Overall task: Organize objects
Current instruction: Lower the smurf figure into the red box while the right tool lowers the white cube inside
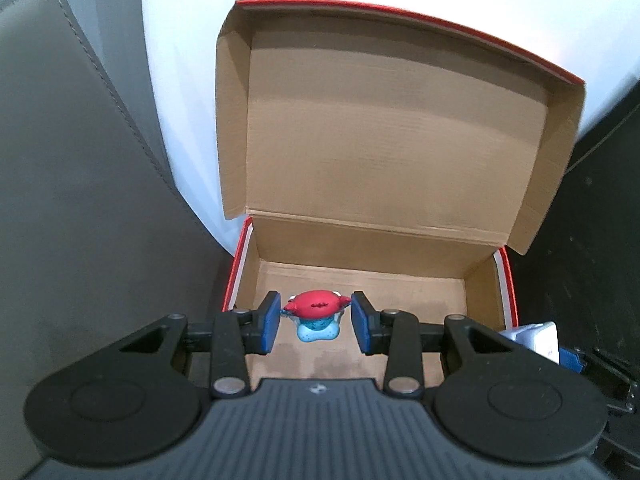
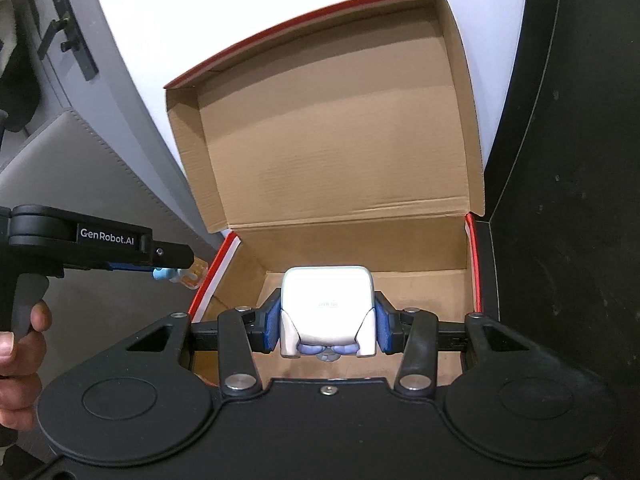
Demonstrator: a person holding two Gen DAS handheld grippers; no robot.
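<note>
Left wrist: left tongs (image 1: 315, 322) around red-and-blue toy (image 1: 318, 314); right tongs (image 2: 327, 327) clamping white cube (image 2: 327, 308).

Colours of the box, the toys and the grippers

The box (image 1: 400, 152) is plain brown cardboard inside and red outside, with a white band along its edges. The small toy (image 1: 318, 314) has a red top and a light blue, dotted base. The cube toy (image 2: 327, 308) is white with pale purple parts below. Both the left gripper (image 1: 316, 322) and the right gripper (image 2: 327, 326) are black with blue pads (image 1: 270, 326). The chair (image 1: 60, 160) is grey with stitched seams.
</note>
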